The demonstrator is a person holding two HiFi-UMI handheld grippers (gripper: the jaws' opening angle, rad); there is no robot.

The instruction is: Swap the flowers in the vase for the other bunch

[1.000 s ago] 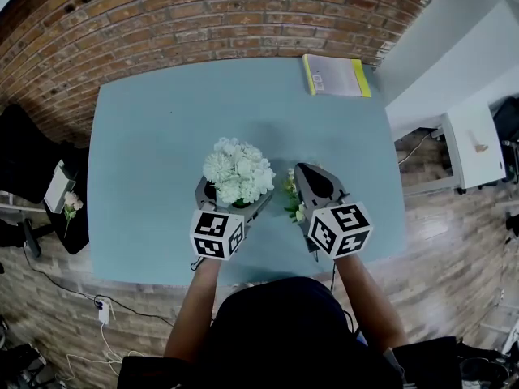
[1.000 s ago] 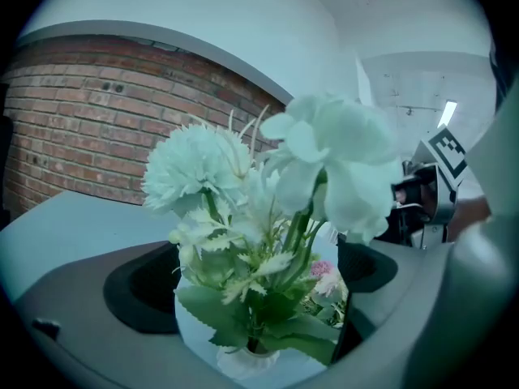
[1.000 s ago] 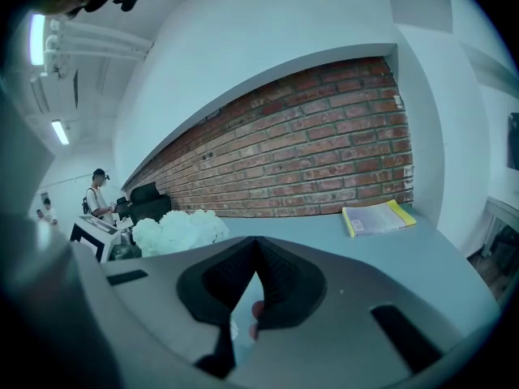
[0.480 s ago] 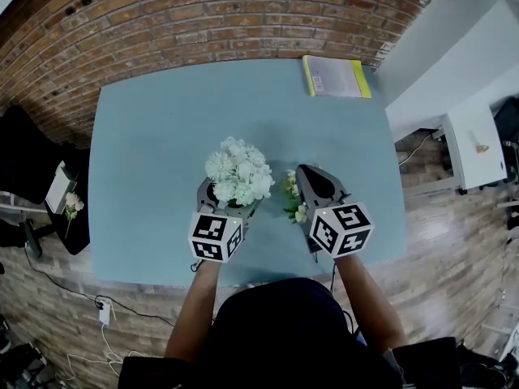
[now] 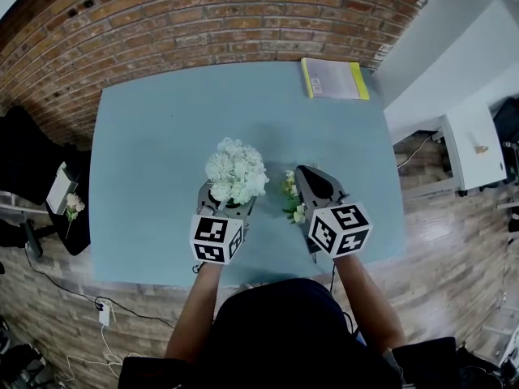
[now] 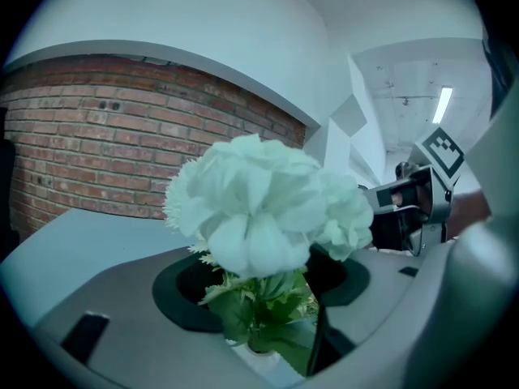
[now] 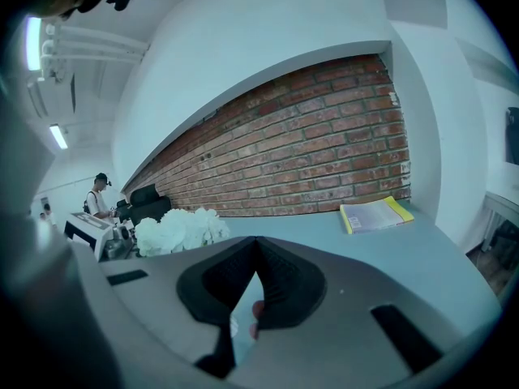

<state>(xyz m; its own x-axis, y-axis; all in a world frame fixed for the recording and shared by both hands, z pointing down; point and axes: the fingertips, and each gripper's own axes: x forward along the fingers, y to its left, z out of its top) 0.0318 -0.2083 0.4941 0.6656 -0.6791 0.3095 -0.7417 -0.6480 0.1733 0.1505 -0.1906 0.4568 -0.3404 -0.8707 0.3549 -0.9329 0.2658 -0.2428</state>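
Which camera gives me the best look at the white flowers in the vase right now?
Left gripper view: the white flowers fill the frame, with leaves and the vase mouth below. Head view shows only blooms from above; right gripper view, a small clump at left.

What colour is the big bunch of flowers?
White flowers, with green leaves below; the left gripper view shows them best.

vase bunch [image 5: 236, 171] | left of loose bunch [image 5: 293, 197] | booklet [image 5: 334, 79] behind, right
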